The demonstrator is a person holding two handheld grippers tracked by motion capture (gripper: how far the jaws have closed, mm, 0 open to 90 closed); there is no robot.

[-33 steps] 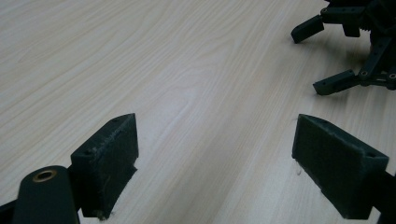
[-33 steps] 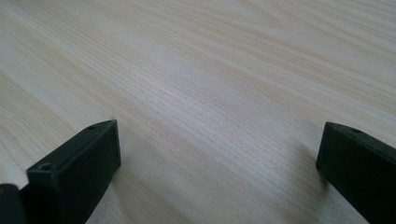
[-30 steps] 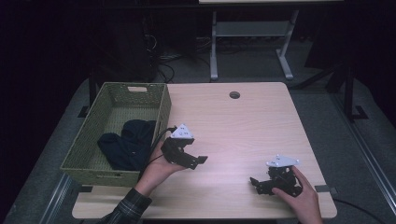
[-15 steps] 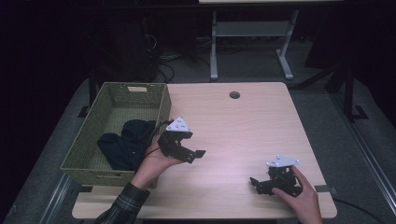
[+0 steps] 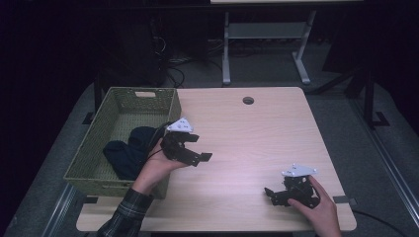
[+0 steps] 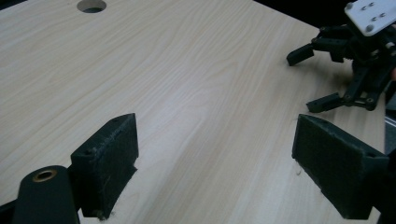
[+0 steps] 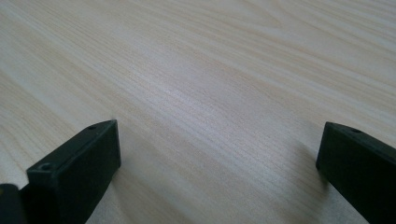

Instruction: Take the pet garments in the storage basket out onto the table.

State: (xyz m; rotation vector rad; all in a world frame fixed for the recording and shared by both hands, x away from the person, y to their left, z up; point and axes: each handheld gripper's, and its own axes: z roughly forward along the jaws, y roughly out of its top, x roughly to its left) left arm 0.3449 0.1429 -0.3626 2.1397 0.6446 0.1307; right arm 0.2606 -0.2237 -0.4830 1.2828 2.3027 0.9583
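1. One pale wooden table (image 5: 247, 143), with one round hole (image 5: 248, 100) near its far edge.
2. One green woven basket (image 5: 148, 101) stands at the table's left side. Inside it lies one heap of dark cloth (image 5: 129, 150), toward the basket's near right part.
3. Two grippers, one in each of the person's hands.
4. The left gripper (image 5: 200, 150) is held above the table just right of the basket, its white three-cornered plate on top and its jaws pointing right. In the left gripper view the jaws stand wide apart with only bare wood between them; they grip nothing, and that view also shows the other gripper farther off.
5. The right gripper (image 5: 271, 193) sits low near the table's near right corner, the right hand (image 5: 316, 210) over it, jaws pointing left. In the right gripper view its jaws are spread wide, nothing between them but tabletop; whether they touch the wood I cannot tell.
6. The two grippers are well apart.
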